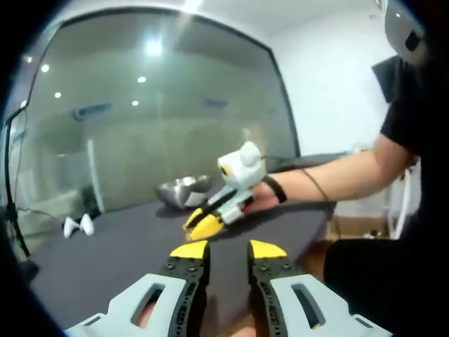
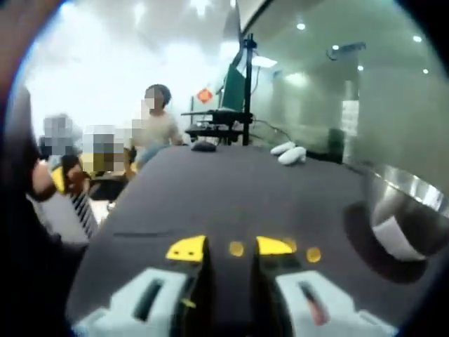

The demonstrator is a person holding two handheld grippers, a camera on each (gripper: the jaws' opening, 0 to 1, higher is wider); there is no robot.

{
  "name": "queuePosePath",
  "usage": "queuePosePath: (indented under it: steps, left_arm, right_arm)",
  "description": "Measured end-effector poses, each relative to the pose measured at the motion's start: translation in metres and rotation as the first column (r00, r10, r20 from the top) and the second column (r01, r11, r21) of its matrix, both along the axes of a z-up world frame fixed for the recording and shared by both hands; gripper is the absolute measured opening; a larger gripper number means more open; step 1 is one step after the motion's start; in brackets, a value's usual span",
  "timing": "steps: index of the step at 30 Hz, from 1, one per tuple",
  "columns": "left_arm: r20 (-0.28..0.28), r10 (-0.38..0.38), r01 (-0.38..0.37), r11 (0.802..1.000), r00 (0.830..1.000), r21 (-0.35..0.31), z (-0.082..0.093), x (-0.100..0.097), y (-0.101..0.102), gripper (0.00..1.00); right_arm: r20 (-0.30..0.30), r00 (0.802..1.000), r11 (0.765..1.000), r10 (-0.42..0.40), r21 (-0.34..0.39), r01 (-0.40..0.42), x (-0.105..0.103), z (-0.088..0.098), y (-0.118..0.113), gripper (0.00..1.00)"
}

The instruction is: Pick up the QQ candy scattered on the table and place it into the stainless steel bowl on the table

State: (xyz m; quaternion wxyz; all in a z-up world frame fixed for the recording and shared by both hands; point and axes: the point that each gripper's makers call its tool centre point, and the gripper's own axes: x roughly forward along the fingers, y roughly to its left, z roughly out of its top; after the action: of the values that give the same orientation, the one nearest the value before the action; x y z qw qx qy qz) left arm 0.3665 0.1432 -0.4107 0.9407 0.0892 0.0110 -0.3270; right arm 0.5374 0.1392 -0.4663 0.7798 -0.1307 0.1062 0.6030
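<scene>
Two candies [image 2: 236,248] lie beside right hand-held gripper [image 2: 231,248], near bowl [image 2: 407,203].

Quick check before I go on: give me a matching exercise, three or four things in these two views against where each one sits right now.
Things:
1. stainless steel bowl
2. yellow candies
3. white pair of objects
4. right tool

Places:
A. on the dark table, just beyond the right tool's tips
B. far end of the table, near the glass wall
C. held over the table, in front of the bowl, in the left gripper view
D. right edge of the right gripper view

Pairs: 1-D, 2-A, 3-B, 4-C
</scene>
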Motion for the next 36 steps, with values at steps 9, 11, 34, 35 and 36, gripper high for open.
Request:
queuePosePath:
  steps: [9, 11, 34, 35, 36]
  left_arm:
    - [0.000, 0.014, -0.014, 1.000, 1.000, -0.003, 0.001, 0.001, 0.007, 0.23]
    - [-0.004, 0.017, -0.017, 1.000, 1.000, -0.002, 0.000, 0.001, 0.008, 0.23]
    - [0.004, 0.005, -0.005, 1.000, 1.000, -0.005, 0.002, 0.002, 0.005, 0.23]
    - [0.005, 0.004, -0.004, 1.000, 1.000, -0.007, 0.002, 0.001, 0.005, 0.23]
    - [0.006, 0.003, -0.002, 1.000, 1.000, -0.009, 0.002, 0.001, 0.004, 0.23]
  right_arm:
    - [-0.019, 1.000, 1.000, -0.006, -0.022, 0.006, 0.002, -0.015, 0.011, 0.13]
    - [-0.012, 1.000, 1.000, 0.003, -0.023, -0.003, 0.003, -0.017, 0.009, 0.10]
    - [-0.001, 0.995, 0.994, -0.102, 0.051, 0.101, 0.003, 0.007, -0.005, 0.09]
    - [0.005, 0.993, 0.992, -0.115, 0.062, 0.114, 0.007, 0.010, -0.011, 0.09]
    - [0.008, 0.991, 0.989, -0.133, 0.074, 0.132, 0.008, 0.015, -0.015, 0.09]
